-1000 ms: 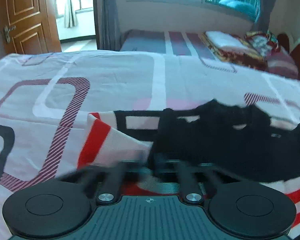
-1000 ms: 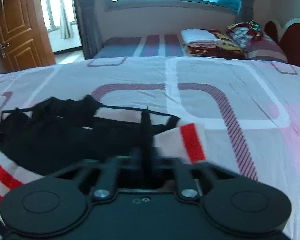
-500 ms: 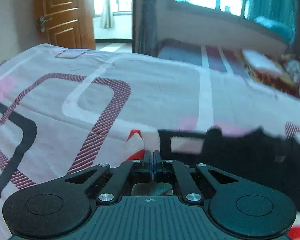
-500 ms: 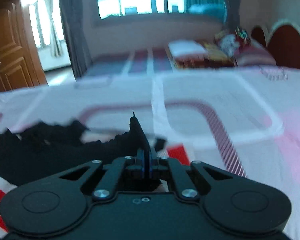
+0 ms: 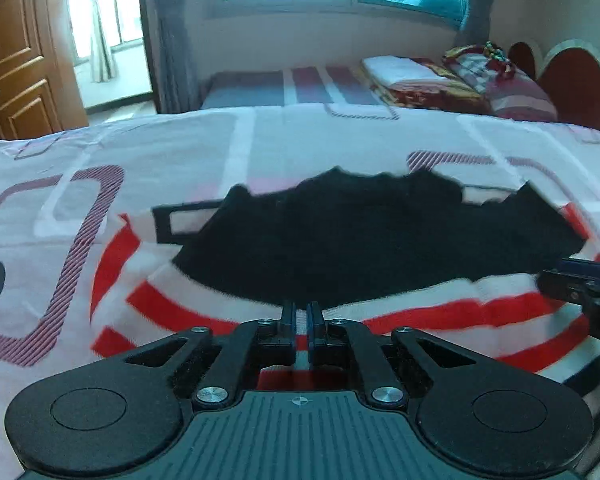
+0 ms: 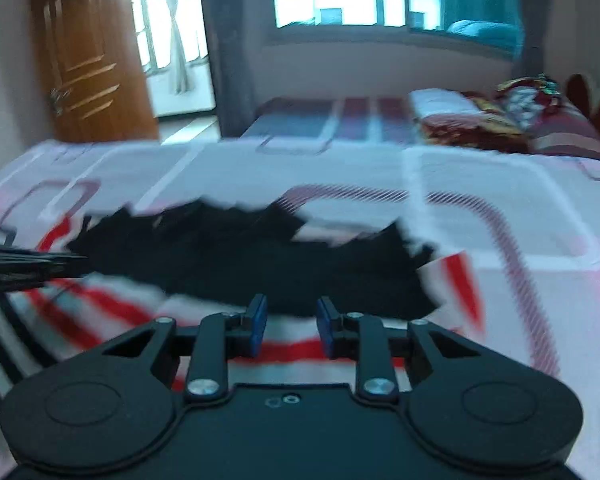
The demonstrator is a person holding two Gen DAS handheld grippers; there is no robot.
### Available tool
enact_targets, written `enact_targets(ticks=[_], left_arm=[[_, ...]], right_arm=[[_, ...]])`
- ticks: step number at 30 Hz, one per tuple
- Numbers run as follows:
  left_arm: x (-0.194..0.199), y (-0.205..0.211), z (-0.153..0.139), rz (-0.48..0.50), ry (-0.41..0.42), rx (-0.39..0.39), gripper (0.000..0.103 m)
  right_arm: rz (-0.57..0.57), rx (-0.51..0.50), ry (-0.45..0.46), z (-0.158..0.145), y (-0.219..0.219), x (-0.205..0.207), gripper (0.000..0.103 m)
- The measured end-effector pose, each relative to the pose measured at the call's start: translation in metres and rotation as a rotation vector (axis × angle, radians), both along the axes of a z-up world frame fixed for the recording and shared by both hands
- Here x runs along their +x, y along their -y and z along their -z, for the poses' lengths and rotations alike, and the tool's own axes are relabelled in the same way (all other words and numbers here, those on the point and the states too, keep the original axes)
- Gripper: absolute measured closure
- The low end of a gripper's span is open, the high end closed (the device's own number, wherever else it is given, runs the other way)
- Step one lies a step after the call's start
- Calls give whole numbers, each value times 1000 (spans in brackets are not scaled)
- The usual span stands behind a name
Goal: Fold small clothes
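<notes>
two grippers hang low over the near part of the bed (image 5: 260, 148), both above one garment (image 5: 380, 248), a black piece with a white and red striped part, which lies spread flat on the patterned cover. the left gripper (image 5: 301, 314) has its jaws almost together, with only a thin gap and no cloth between the blue pads; the striped hem lies just under and beyond its tips. the right gripper (image 6: 291, 322) has just been opening, its jaws now narrowly apart and empty, with the black cloth just beyond them. far behind, folded blankets (image 5: 432, 84) lie on a second bed.
</notes>
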State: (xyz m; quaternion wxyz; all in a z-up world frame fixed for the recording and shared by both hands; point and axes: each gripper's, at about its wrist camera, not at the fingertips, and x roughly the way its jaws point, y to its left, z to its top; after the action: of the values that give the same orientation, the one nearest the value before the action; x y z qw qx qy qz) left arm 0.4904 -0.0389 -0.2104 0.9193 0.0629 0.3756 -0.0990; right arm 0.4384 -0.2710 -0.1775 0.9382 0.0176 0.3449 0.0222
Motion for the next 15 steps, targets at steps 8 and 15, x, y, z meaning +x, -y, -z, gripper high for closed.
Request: enact_targets(ticks=[8, 15], left_arm=[[-2, -35, -2, -145, -28, 25, 16], [-26, -36, -22, -151, -23, 28, 16]], right_arm=[[81, -87, -9, 18, 21, -11, 78], [146, -10, -5, 6, 16, -30, 72]])
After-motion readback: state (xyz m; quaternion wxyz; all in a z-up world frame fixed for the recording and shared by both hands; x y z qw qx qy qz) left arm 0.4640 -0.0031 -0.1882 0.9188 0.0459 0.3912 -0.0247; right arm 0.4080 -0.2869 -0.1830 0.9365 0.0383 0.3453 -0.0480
